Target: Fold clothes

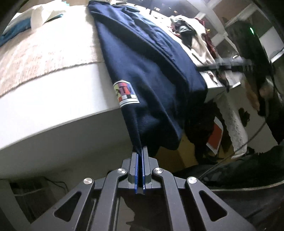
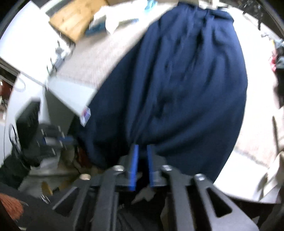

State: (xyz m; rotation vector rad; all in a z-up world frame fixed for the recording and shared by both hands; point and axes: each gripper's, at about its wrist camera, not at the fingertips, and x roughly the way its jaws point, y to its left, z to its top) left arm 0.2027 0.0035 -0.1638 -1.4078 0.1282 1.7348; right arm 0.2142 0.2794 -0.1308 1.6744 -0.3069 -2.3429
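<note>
A navy garment (image 1: 150,71) lies lengthwise across the white table (image 1: 53,106), and its near end hangs over the front edge. It bears a colourful label patch (image 1: 126,94). My left gripper (image 1: 140,151) is below the table edge, shut on the garment's lowest hanging corner. In the blurred right wrist view the same garment (image 2: 186,88) fills the middle. My right gripper (image 2: 142,149) sits at its hanging hem, blue pads a little apart; folds gather at the tips, but I see no pinch. The left gripper (image 2: 60,140) shows as a dark blur at lower left.
A beige textured mat (image 1: 44,53) covers the tabletop under the garment. A heap of other clothes (image 1: 191,35) lies at the back right, with white and teal items (image 1: 44,16) at the back left. Dark clutter and cables (image 1: 204,124) sit under the table edge.
</note>
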